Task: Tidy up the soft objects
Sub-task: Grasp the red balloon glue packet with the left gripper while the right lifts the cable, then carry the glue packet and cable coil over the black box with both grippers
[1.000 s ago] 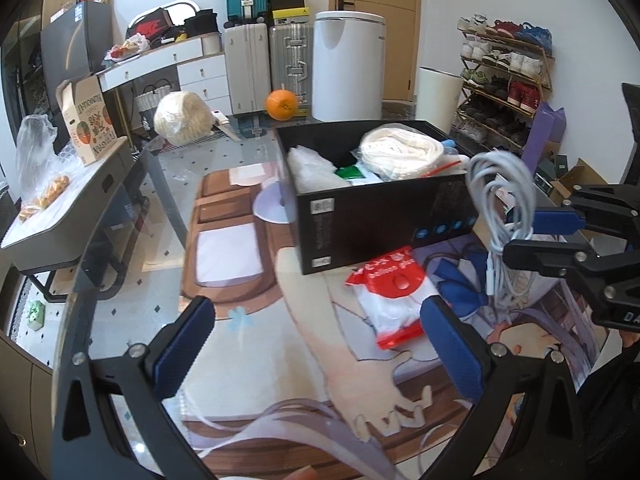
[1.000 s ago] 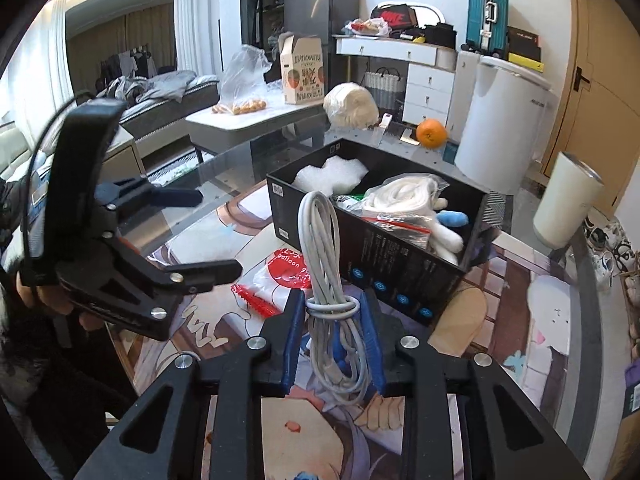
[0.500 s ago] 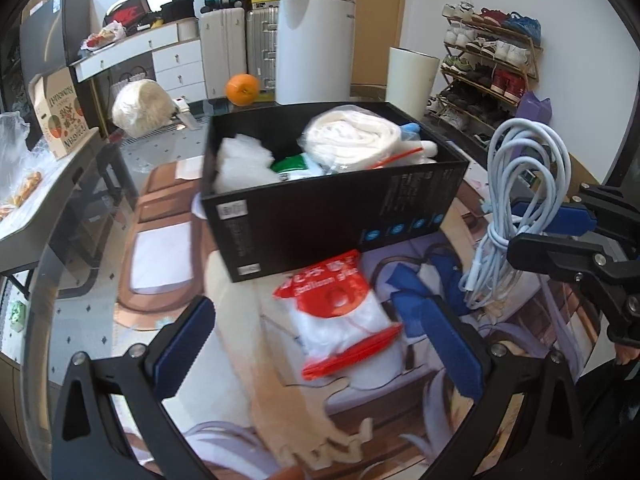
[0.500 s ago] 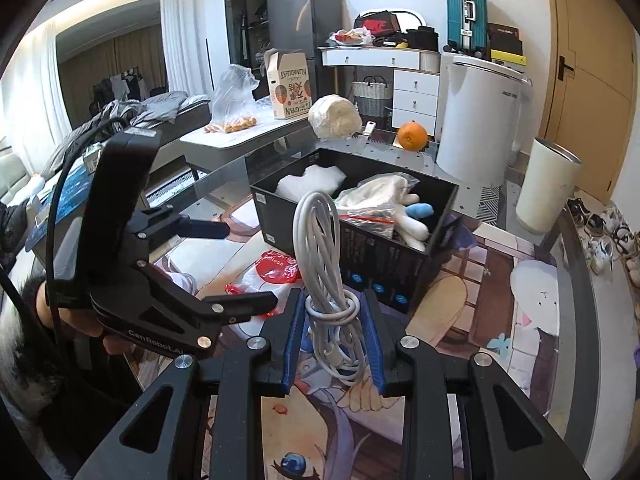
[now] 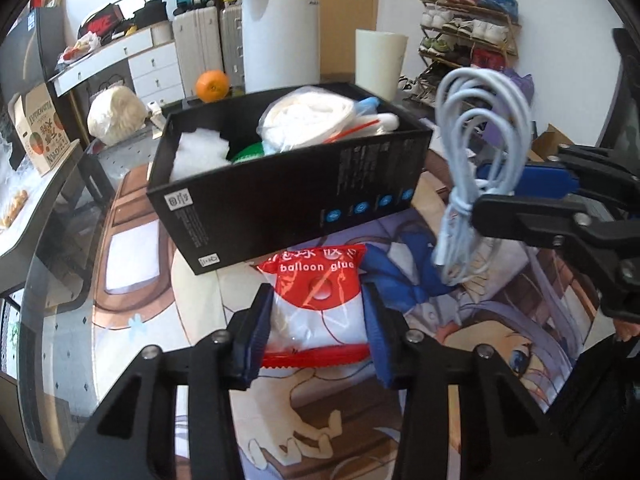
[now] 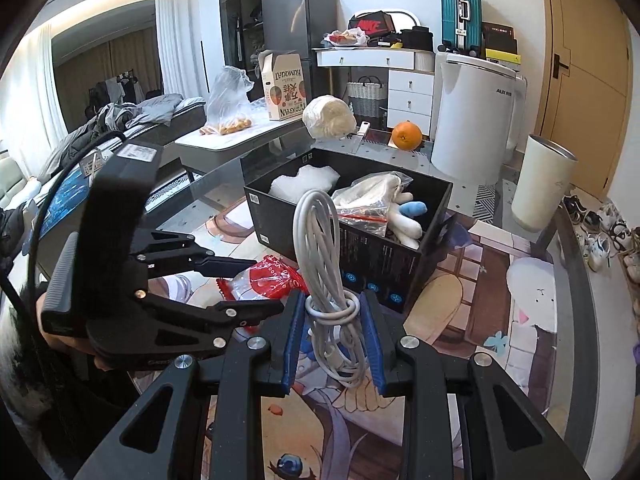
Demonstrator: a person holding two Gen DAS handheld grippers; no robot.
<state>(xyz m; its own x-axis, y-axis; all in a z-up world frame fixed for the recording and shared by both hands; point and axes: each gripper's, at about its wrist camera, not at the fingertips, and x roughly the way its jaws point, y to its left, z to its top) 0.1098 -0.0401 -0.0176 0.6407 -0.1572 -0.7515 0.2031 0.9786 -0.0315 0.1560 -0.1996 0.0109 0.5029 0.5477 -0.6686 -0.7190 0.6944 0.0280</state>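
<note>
Looking along the left gripper, "balloon glue" can be read on the crinkly red-and-clear bag; its jaws have just been closing and now squeeze it on the mat. The bag's long side runs from 6 to 12 o'clock, toward the black box. The right gripper is clamped on a white cable bundle, loops pointing to 12.

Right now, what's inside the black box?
The black box holds white stuffing, a bagged white bundle, a plush toy with a blue part, and something green. Whatever lies beneath them is covered.
</note>
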